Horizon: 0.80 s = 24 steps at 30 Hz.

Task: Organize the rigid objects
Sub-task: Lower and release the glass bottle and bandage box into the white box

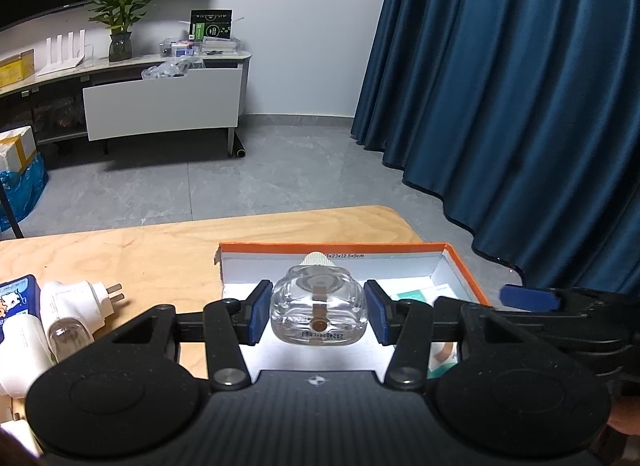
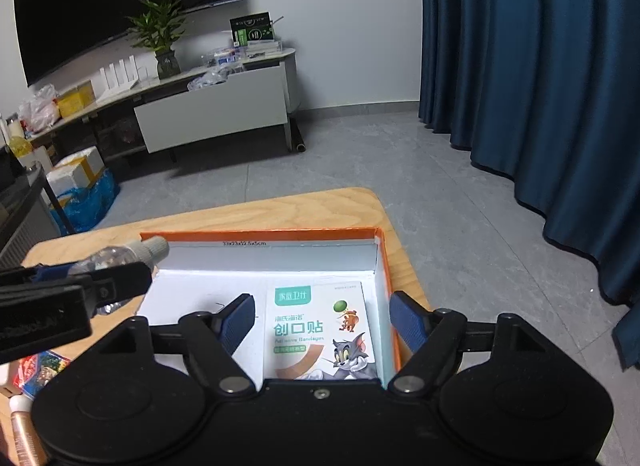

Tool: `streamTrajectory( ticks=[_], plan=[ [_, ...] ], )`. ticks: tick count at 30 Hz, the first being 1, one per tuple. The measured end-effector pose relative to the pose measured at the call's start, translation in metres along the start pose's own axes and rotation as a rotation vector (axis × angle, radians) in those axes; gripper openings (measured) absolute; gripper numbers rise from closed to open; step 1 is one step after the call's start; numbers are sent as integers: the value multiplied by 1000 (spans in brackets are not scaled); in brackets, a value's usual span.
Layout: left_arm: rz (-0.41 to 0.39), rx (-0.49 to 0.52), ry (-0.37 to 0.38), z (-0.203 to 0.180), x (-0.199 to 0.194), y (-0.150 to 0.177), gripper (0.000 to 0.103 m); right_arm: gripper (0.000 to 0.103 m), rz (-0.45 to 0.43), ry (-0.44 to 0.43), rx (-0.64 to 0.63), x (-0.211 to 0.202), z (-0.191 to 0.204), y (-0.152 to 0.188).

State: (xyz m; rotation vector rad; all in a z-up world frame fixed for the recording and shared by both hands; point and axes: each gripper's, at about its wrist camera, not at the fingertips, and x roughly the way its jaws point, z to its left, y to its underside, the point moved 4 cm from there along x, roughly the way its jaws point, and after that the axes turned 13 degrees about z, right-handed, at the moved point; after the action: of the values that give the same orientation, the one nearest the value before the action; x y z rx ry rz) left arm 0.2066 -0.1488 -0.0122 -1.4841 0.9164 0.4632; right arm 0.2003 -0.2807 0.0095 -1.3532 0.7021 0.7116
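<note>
**Left wrist and right wrist views: glass bottle held over the open box**

Left wrist view, largest first: the wooden table (image 1: 160,250) spreads beneath and ahead of both tongs. On it, directly under the left tongs (image 1: 318,312), stands the orange-rimmed box (image 1: 466,266), open at the top, white inside. The left tongs are clamped on a clear glass bottle (image 1: 318,306): both blue pads press its sides, its base faces the camera, and its ribbed white cap (image 1: 318,258) points away toward the far wall of the box. The bottle hangs above the box floor. To the left of the left tongs, outside the box, lie a white plug-in device (image 1: 76,302) with two prongs and a blue carton (image 1: 18,294) just beside it. To the right, the blue pad of the right tongs (image 1: 528,298) shows over the box rim.

Right wrist view: the right tongs (image 2: 322,326) stand wide and empty, their jaws apart over the right-hand part of the box (image 2: 384,266). Between and below the jaws, flat on the box floor, lies a white carton of adhesive bandages (image 2: 320,326) with cartoon figures printed on it; neither pad touches it. To the left of the right tongs, the left tongs (image 2: 100,282) carry the bottle (image 2: 108,256) over the left-hand part of the box, cap (image 2: 156,246) forward. Small items at the lower left edge are too cropped to identify.
</note>
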Motion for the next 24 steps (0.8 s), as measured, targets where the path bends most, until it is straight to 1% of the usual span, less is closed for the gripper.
streamTrajectory(
  ticks=[6, 10, 12, 13, 14, 15, 16, 18, 20, 22, 24],
  plan=[
    [24, 0, 5, -4, 10, 1, 50, 88, -40, 23, 26, -26, -12, 8],
    [31, 15, 5, -12, 21, 3, 50, 88, -46, 22, 52, -37, -16, 12],
    [51, 23, 13, -16, 26, 3, 52, 88, -46, 25, 52, -42, -16, 13],
    [63, 24, 14, -17, 26, 4, 62, 88, -49, 27, 51, -45, -15, 14],
    [66, 23, 14, -19, 25, 4, 68, 88, -52, 27, 49, -48, -15, 14],
    [59, 24, 14, -21, 20, 4, 78, 88, -55, 26, 46, -51, -15, 14],
    [49, 28, 15, -22, 15, 5, 85, 88, -58, 27, 44, -54, -12, 15],
    [48, 40, 18, -24, 5, 7, 89, 88, -65, 25, 46, -60, -10, 15],
    [57, 45, 1, -23, -5, 8, 90, 88, -68, 12, 62, -66, -9, 17],
    [64, 37, -9, -20, -16, 11, 95, 88, -75, 3, 69, -73, -5, 19],
    [72, 27, -19, -18, -27, 16, 97, 89, -79, -2, 65, -80, -1, 23]
  ],
)
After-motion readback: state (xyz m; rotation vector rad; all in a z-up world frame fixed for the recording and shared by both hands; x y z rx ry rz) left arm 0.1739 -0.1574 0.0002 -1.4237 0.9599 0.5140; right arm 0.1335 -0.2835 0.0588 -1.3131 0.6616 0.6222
